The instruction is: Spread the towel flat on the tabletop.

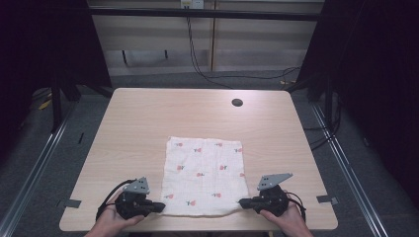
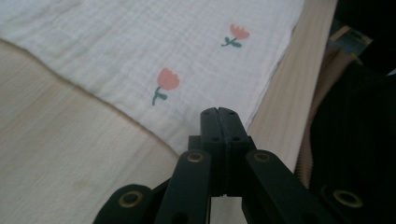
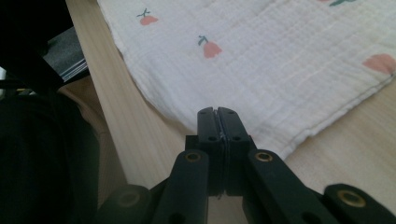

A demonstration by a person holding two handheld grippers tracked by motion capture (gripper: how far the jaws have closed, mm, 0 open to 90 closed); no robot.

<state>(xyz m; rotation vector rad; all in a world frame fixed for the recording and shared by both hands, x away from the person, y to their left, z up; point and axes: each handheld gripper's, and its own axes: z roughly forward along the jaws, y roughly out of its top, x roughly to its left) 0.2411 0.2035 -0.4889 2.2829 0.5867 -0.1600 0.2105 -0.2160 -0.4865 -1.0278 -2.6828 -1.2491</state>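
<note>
A white cloth (image 1: 205, 173) printed with small red flowers lies flat on the near half of the wooden table (image 1: 148, 113). My left gripper (image 1: 162, 207) lies low at the cloth's near left corner. In the left gripper view the cloth (image 2: 140, 46) runs under the left gripper (image 2: 218, 113), whose jaws are pressed together on that corner. At the near right corner my right gripper (image 1: 242, 201) is placed the same way. In the right gripper view the right gripper (image 3: 217, 112) is shut on the edge of the cloth (image 3: 280, 60), beside its corner.
A round cable hole (image 1: 237, 102) sits in the table's far right part. Black cables (image 1: 222, 74) trail over the floor behind the table. The table's near edge runs just under both hands, and dark frames stand at either side.
</note>
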